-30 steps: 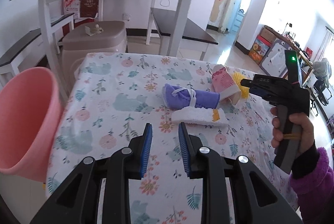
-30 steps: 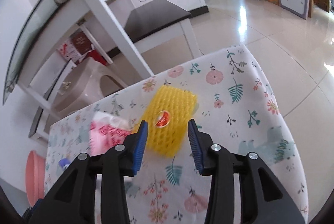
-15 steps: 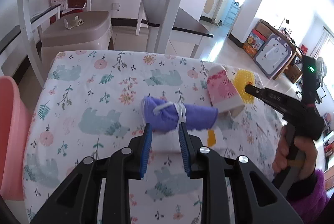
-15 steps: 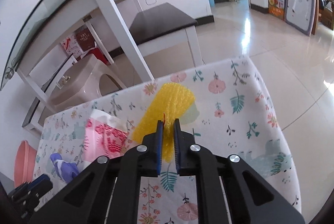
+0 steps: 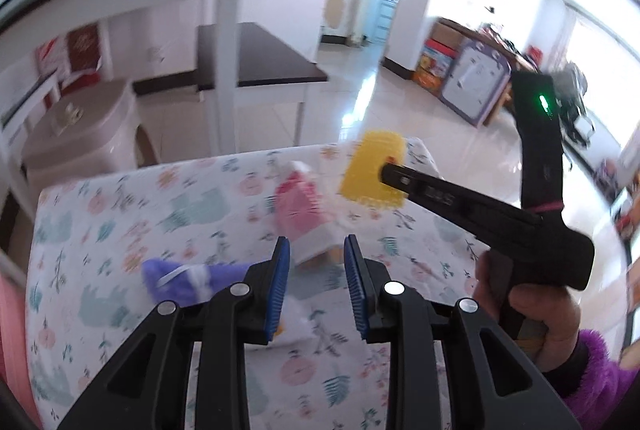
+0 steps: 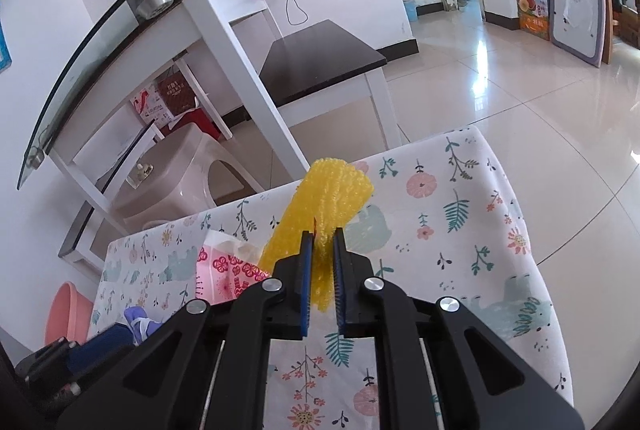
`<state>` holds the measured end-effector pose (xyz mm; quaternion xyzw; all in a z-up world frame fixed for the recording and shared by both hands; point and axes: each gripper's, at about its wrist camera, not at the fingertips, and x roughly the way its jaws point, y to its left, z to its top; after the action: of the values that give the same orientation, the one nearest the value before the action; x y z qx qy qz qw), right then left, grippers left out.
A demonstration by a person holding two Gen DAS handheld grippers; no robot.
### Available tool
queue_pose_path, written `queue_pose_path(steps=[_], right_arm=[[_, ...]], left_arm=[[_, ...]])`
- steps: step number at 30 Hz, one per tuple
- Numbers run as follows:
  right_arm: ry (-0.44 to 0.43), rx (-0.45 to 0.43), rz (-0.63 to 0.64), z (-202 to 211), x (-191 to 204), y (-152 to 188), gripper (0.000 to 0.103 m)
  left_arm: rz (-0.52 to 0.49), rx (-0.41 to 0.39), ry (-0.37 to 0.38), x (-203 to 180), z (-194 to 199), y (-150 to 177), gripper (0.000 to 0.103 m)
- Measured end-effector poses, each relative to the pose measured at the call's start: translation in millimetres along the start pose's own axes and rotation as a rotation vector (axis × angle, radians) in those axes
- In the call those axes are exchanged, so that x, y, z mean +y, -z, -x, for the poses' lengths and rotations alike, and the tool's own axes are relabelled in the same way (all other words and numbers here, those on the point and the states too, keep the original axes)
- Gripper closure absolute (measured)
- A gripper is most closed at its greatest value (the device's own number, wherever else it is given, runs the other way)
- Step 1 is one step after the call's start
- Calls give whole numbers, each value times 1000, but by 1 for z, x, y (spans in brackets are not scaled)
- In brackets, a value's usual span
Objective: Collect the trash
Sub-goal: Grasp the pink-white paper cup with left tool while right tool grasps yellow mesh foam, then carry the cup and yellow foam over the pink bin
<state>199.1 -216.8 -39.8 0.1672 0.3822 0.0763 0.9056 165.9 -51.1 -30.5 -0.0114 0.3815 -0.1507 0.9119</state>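
- Left wrist view: the left gripper [image 5: 314, 286] fills the lower centre, its fingers spread and opening, nothing pinched; the pink carton [image 5: 301, 206] lies just beyond the tips on the bench [image 5: 120, 213]. The picture is smeared, so closing now could, I judge, miss the carton or knock it over the bench's far edge.
- In the same view the right gripper [image 5: 390, 173] reaches in from the right, its tips on the yellow net [image 5: 374, 165] at upper centre. The two tools sit near each other and might collide.
- Count here: one carton, one net, one purple cloth [image 5: 182, 282] lower left, one white wad [image 5: 298, 314] under the fingers.
- Right wrist view: the right gripper [image 6: 320, 272] has its fingers pressed onto the net [image 6: 326, 195], which stands up mid-frame, clear of the bench [image 6: 472, 213]. The net is soft foam, so it may slip free.
- Count here: one net, one carton [image 6: 226, 272], one cloth [image 6: 138, 322], one pink bin [image 6: 68, 312] at lower left.
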Motion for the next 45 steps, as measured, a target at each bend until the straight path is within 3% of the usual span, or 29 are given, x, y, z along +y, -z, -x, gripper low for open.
queue_pose_path(steps=[6, 18, 23, 32, 45], right_arm=[[-13, 9, -14, -2, -2, -1, 93], [-29, 27, -13, -5, -1, 0, 93], [-28, 27, 0, -5, 1, 0, 93], [-32, 17, 20, -3, 4, 1, 93], [-94, -36, 94, 16, 23, 5, 93]], left_arm=[[-156, 27, -112, -21, -23, 11, 76], [-151, 19, -170, -14, -44, 13, 76], [-148, -16, -169, -14, -42, 8, 96], [-74, -74, -158, -4, -15, 11, 100], [67, -181, -206, 30, 75, 24, 100]])
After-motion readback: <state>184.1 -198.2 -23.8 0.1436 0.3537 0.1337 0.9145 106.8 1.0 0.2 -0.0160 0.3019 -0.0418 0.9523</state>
